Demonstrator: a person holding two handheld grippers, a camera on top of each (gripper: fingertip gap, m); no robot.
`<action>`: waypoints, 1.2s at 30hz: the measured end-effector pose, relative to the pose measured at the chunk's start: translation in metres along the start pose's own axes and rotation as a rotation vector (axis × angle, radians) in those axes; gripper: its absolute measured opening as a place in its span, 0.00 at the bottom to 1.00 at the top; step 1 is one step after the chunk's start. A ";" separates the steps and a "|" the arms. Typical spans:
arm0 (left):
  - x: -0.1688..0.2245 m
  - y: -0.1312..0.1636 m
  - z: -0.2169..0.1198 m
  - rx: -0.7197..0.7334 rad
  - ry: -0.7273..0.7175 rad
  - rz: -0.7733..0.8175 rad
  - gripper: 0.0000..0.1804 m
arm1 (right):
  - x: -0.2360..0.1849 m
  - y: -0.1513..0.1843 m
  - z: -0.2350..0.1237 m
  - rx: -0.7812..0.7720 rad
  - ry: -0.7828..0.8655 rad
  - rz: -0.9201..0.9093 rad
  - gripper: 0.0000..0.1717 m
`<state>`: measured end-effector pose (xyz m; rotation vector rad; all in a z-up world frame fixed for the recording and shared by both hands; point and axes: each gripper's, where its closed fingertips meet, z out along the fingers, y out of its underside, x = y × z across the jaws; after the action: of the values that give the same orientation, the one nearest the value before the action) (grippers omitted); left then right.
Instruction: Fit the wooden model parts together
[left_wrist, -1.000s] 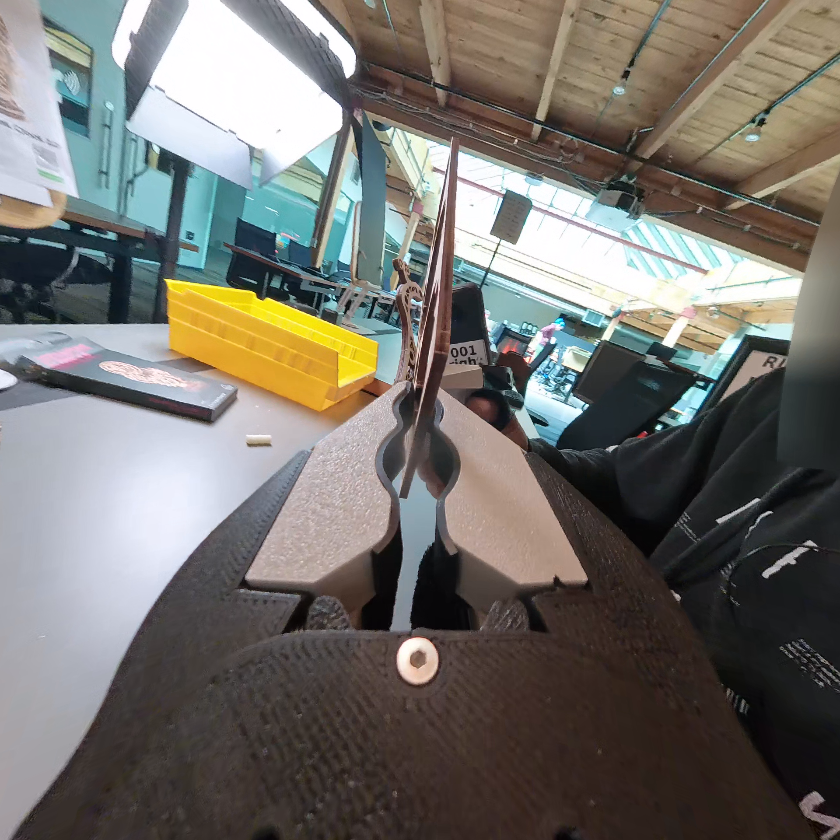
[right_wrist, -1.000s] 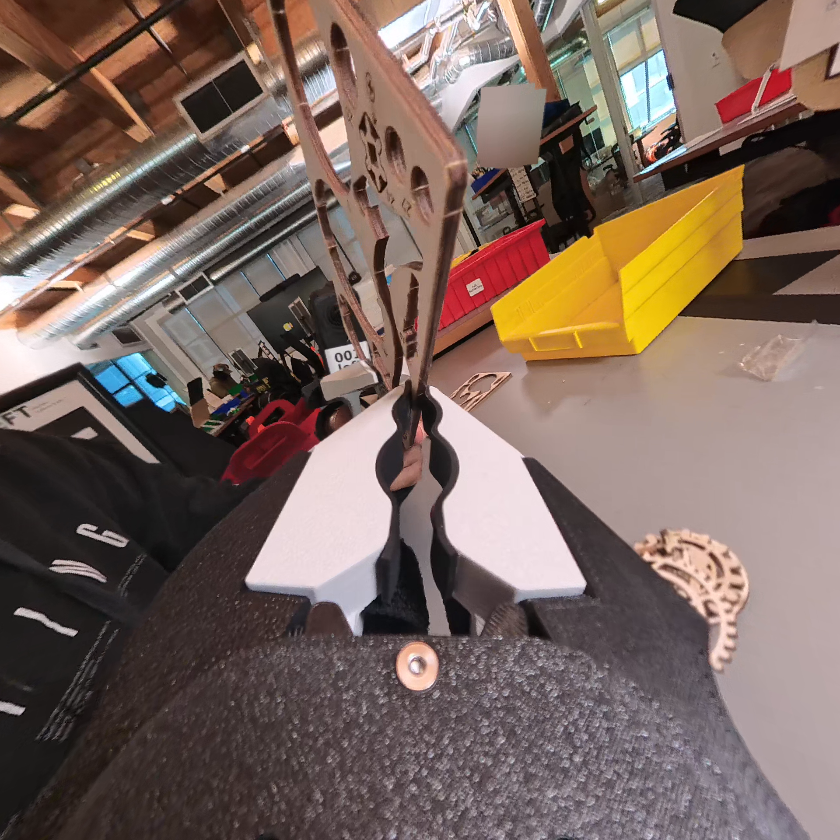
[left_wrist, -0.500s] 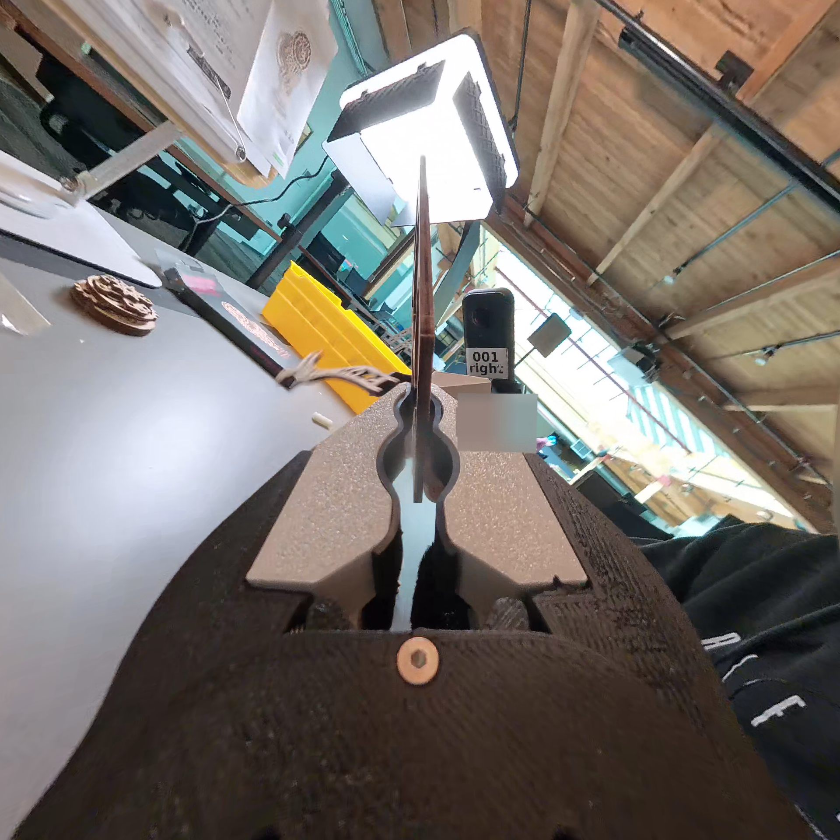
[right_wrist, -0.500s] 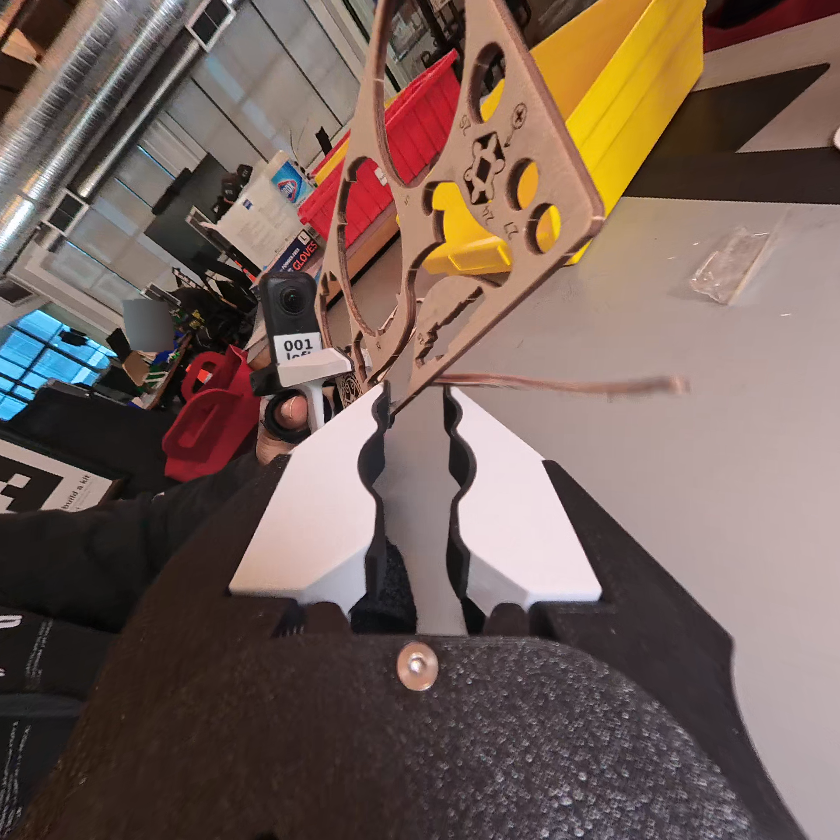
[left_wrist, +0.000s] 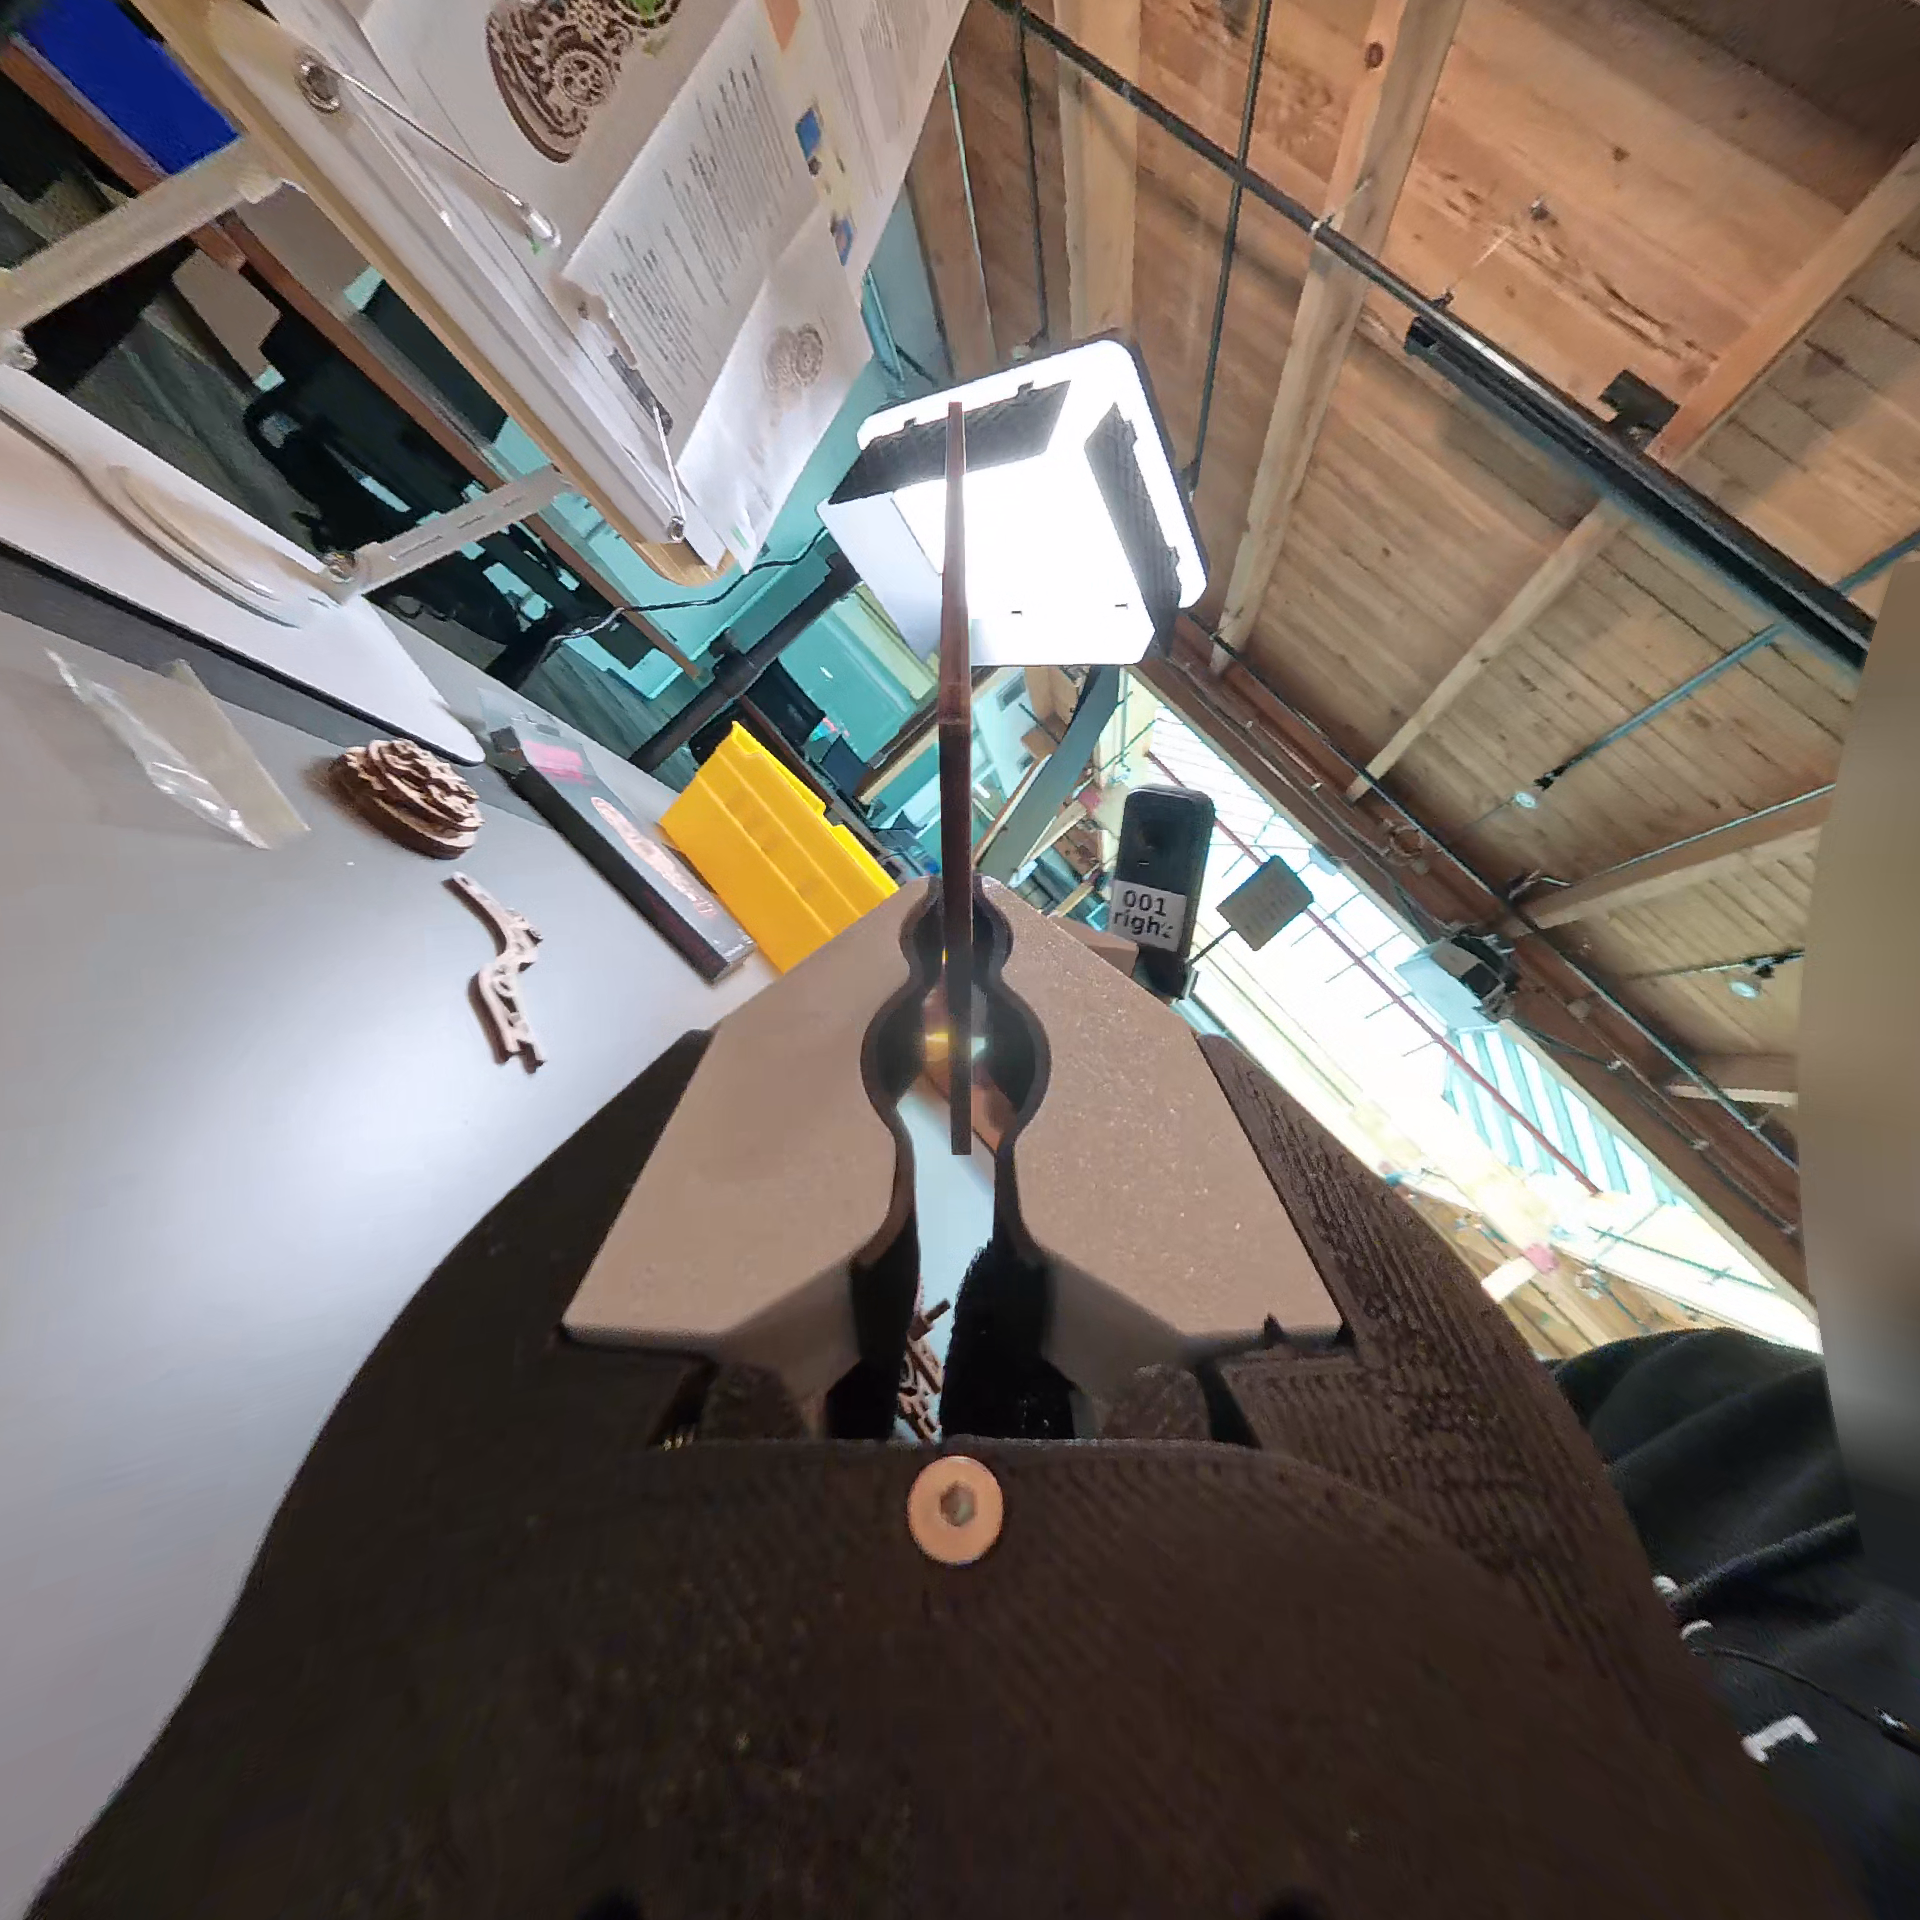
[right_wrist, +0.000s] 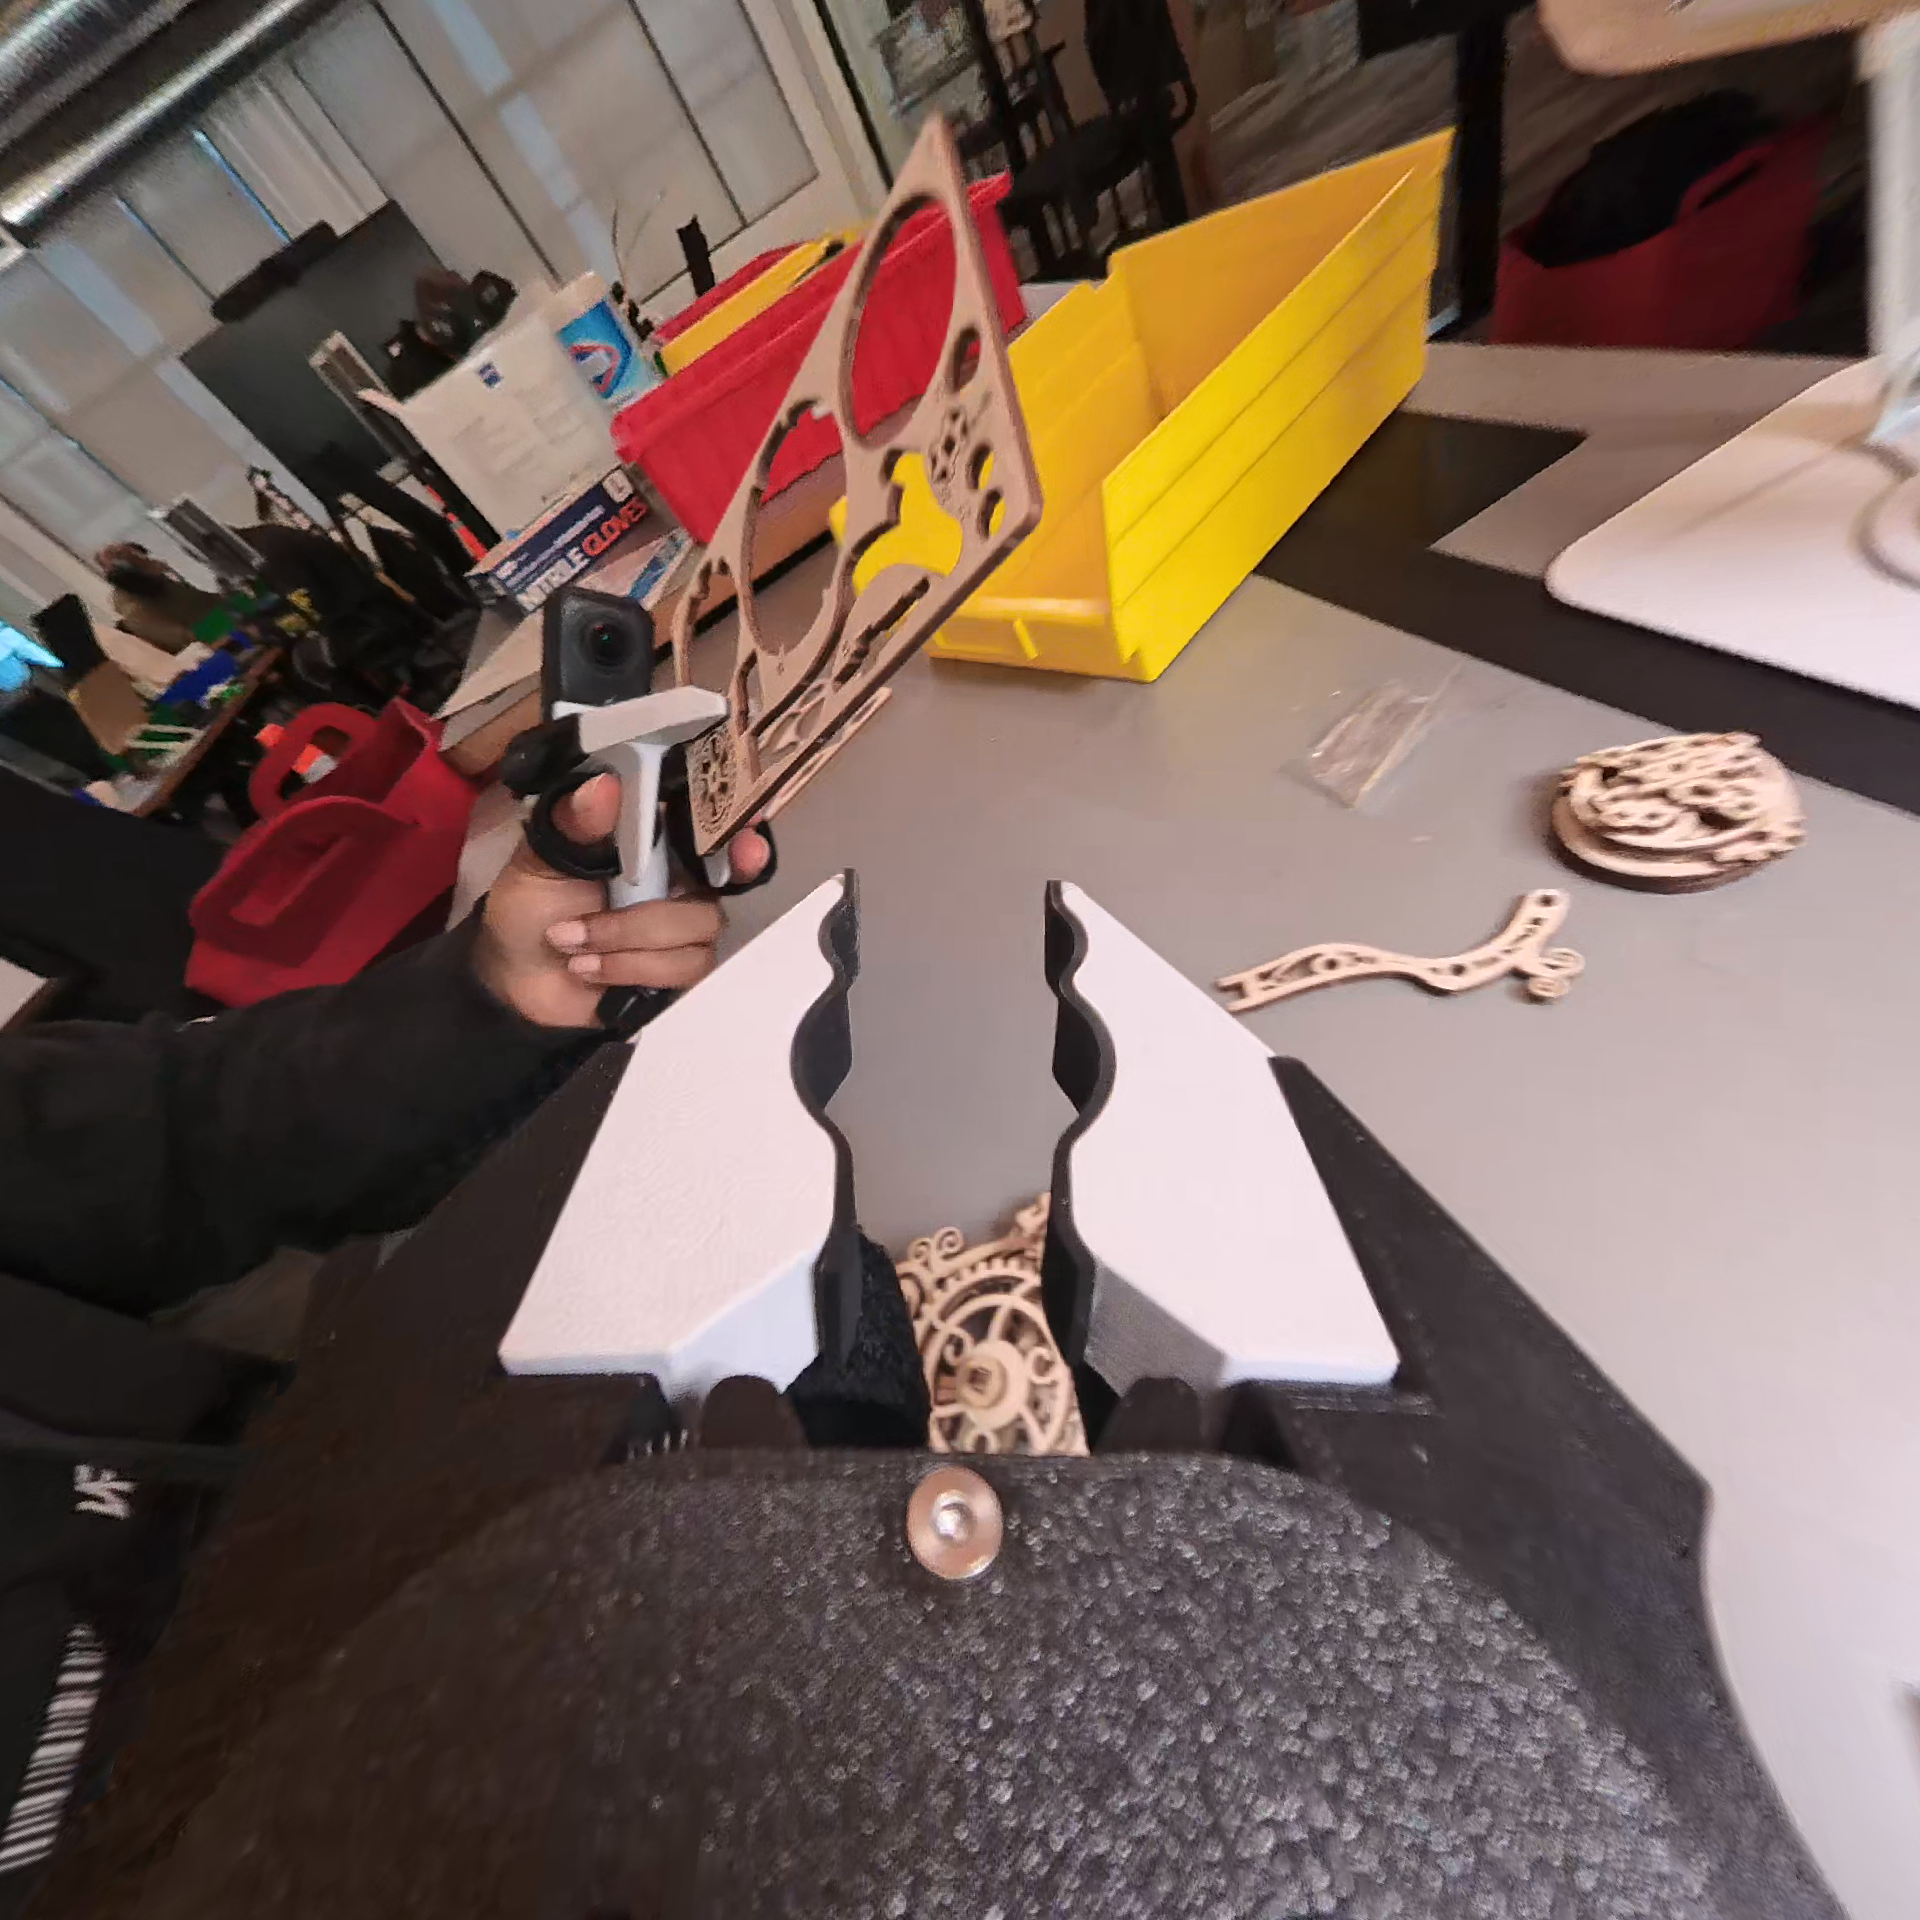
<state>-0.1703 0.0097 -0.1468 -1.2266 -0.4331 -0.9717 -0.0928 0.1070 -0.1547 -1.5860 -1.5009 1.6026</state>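
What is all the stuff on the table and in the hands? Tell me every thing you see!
Wooden sheet: one, tan with cut-out holes, raised over the table, pinched in the left tool.
Curved wooden part: one, tan, flat on the grey table.
Round gear model: one, tan, on the table's right.
Gear piece: one, tan, under the right tool.
Plastic bag: one, clear, near the bin.
Bin: one, yellow, behind.
Bin: one, red, farther back.
Left tool: shut on the sheet.
Right tool: open, holding nothing.
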 end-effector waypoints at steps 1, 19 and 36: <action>-0.003 0.001 0.000 -0.010 -0.016 0.012 0.00 | 0.006 -0.003 -0.005 0.015 0.021 -0.011 0.20; 0.009 0.054 0.011 -0.329 0.063 0.050 0.00 | -0.002 -0.006 -0.011 0.097 -0.176 0.071 0.05; 0.037 0.045 0.019 -0.207 0.188 0.114 0.20 | -0.013 -0.054 -0.035 0.539 -0.415 0.417 0.01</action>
<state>-0.1098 0.0143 -0.1398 -1.3160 -0.1150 -1.0415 -0.0779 0.1263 -0.0936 -1.3537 -0.8018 2.4345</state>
